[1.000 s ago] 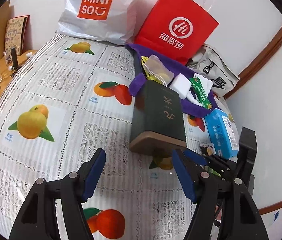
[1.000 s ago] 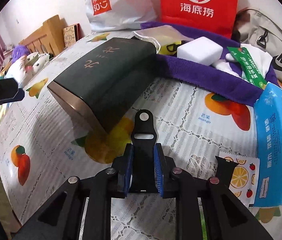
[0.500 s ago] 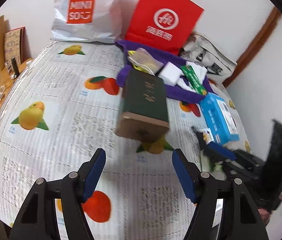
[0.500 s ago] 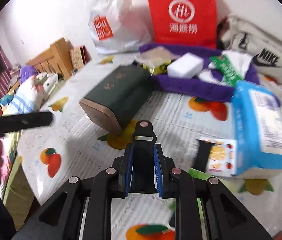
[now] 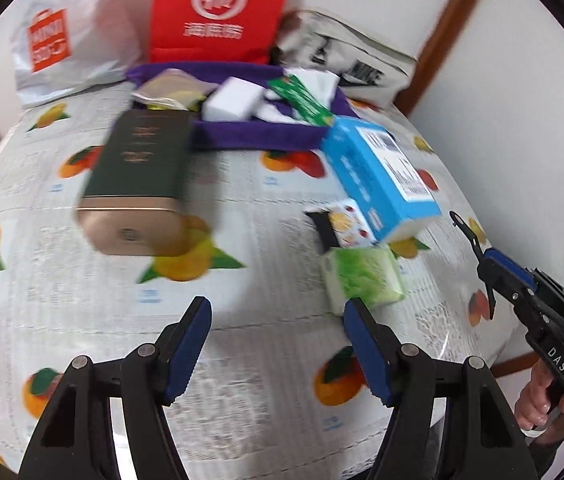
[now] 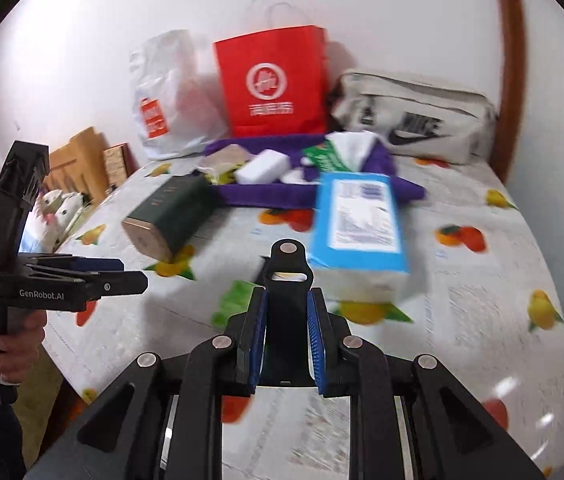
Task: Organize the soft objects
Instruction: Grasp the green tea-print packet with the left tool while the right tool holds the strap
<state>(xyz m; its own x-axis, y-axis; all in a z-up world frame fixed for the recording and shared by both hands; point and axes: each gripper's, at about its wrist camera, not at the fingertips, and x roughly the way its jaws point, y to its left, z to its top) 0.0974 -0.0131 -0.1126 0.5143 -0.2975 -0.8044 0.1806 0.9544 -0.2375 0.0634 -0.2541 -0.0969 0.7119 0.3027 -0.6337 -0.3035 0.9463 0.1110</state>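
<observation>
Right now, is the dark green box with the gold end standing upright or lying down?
Lying down. The dark green box with the gold end rests lengthwise on the fruit-print sheet, gold cap facing the camera.

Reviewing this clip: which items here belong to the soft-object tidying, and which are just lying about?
Job: right tool shut on black strap; open left tool; green tissue pack; blue tissue pack; purple towel.
Lying about: dark green box; red paper bag.
</observation>
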